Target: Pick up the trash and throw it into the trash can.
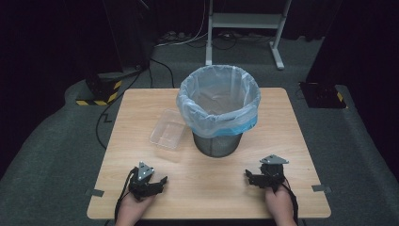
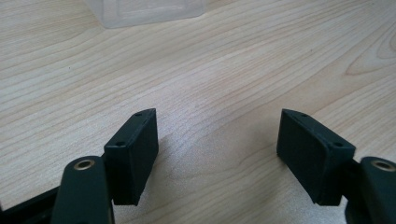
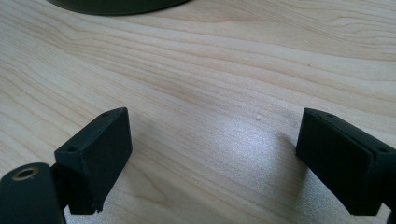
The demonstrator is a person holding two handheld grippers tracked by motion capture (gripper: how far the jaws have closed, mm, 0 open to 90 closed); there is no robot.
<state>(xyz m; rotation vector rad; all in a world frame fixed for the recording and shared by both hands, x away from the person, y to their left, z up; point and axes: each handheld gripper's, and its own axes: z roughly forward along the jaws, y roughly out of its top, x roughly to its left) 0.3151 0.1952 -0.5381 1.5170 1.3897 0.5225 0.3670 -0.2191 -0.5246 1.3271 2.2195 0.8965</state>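
Both grippers rest low on the desk [image 1: 282, 141], jaws wide apart and holding nothing. The left gripper [image 1: 151, 182] faces the clear plastic box [image 1: 167, 135]; the right gripper [image 1: 258, 178] faces the lined trash bin [image 1: 219, 108]. The light box might slide away if bumped.

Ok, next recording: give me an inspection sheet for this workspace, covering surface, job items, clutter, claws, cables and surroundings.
Surface: light wooden table, bare grain between the claws; grey tape tabs at the near edges.
Job's things: mesh waste bin with a pale blue liner folded over its rim, standing at mid-table; clear plastic tray just beside it on its left, looks empty.
Clutter: nothing seen.
Claws: left claw and right claw both hand-held near the front edge, jaws wide open, holding nothing.
Cables: one trails from each claw along the wrist; several more on the floor behind the table.
Surroundings: grey carpet, white metal stand, dark curtains, hazard-striped bases.
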